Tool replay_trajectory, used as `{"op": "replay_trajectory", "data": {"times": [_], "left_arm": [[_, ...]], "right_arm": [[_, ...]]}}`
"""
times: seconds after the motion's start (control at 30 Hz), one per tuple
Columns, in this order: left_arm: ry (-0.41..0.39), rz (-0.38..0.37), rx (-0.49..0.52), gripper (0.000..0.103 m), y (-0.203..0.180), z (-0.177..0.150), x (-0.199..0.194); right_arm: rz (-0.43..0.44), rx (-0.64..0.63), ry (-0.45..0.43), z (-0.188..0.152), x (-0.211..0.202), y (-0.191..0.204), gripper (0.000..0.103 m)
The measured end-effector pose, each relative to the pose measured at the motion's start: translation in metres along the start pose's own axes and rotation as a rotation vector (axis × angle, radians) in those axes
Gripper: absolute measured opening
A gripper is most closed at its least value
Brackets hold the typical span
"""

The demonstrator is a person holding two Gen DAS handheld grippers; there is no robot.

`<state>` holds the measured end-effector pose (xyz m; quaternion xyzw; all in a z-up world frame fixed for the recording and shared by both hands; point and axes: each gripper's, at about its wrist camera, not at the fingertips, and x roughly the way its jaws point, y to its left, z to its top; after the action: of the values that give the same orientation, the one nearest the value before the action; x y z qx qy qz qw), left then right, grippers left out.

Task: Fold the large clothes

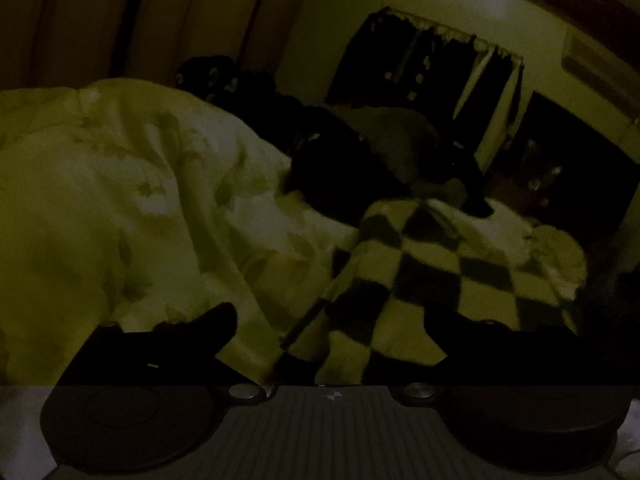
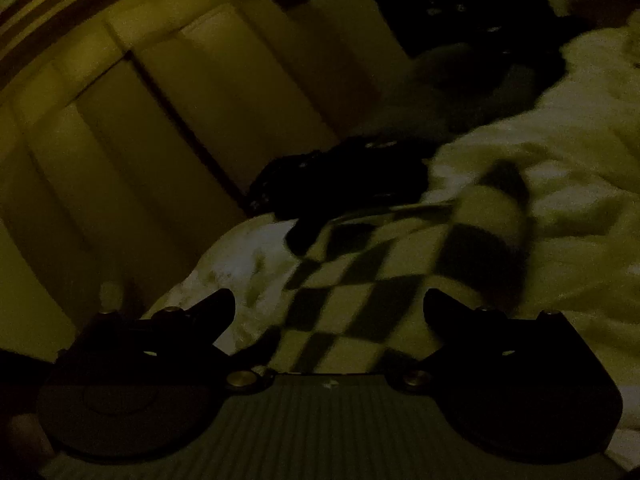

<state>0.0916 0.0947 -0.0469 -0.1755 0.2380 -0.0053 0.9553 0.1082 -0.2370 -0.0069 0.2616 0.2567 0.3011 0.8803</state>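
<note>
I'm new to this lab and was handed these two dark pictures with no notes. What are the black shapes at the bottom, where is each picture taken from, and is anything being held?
There is no robot here: a person holds a hand tool with two fingers in each hand, and a small wide-angle camera on each tool looks forward along those fingers. One picture comes from the left tool, the other from the right.

The black shapes at the bottom are the tools themselves. The left gripper and the right gripper both have their fingers spread wide, and neither one pinches anything.

Ahead lies a checkered garment, black and light squares, seen also from the right. It rests crumpled on a pale leaf-patterned quilt on a bed. The light is poor, so finer detail cannot be made out.
</note>
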Motion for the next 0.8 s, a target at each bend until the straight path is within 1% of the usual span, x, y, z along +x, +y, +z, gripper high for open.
{"op": "replay_trajectory", "data": {"times": [0.07,0.13,0.2,0.27,0.33,0.37,0.43,0.5,0.53,0.57,0.63,0.7,0.73,0.8], "left_arm": [[0.013,-0.026,-0.029,0.103,0.006,0.004,0.001],[0.025,-0.033,-0.050,0.103,0.012,0.006,0.005],[0.037,-0.032,-0.078,0.103,0.017,0.007,0.014],[0.063,-0.046,-0.121,0.103,0.023,0.006,0.025],[0.107,-0.092,-0.162,0.103,0.027,0.003,0.039],[0.121,-0.114,-0.166,0.103,0.026,0.002,0.044],[0.150,-0.153,-0.157,0.103,0.021,-0.004,0.056],[0.157,-0.168,-0.146,0.103,0.017,-0.010,0.066],[0.152,-0.173,-0.149,0.103,0.017,-0.012,0.070],[0.151,-0.181,-0.158,0.103,0.018,-0.014,0.074],[0.160,-0.205,-0.185,0.103,0.020,-0.019,0.080],[0.178,-0.232,-0.200,0.103,0.021,-0.021,0.083],[0.181,-0.231,-0.200,0.103,0.020,-0.022,0.083],[0.183,-0.222,-0.185,0.103,0.017,-0.023,0.082]], "right_arm": [[-0.014,0.072,-0.001,-0.001,-0.008,-0.017,0.101],[-0.010,0.173,0.006,-0.005,-0.013,-0.037,0.101],[0.018,0.263,0.019,-0.012,-0.015,-0.053,0.098],[0.045,0.309,0.031,-0.016,-0.013,-0.063,0.097],[0.072,0.331,0.050,-0.018,-0.007,-0.065,0.093],[0.091,0.333,0.062,-0.018,-0.002,-0.065,0.091],[0.109,0.311,0.092,-0.018,0.009,-0.061,0.090],[0.091,0.279,0.122,-0.018,0.023,-0.059,0.084],[0.081,0.277,0.137,-0.020,0.031,-0.059,0.083],[0.073,0.286,0.146,-0.021,0.038,-0.061,0.083],[0.078,0.315,0.158,-0.025,0.053,-0.066,0.080],[0.064,0.347,0.162,-0.028,0.066,-0.073,0.072],[0.065,0.354,0.161,-0.030,0.072,-0.075,0.070],[0.058,0.343,0.155,-0.032,0.077,-0.074,0.061]]}}
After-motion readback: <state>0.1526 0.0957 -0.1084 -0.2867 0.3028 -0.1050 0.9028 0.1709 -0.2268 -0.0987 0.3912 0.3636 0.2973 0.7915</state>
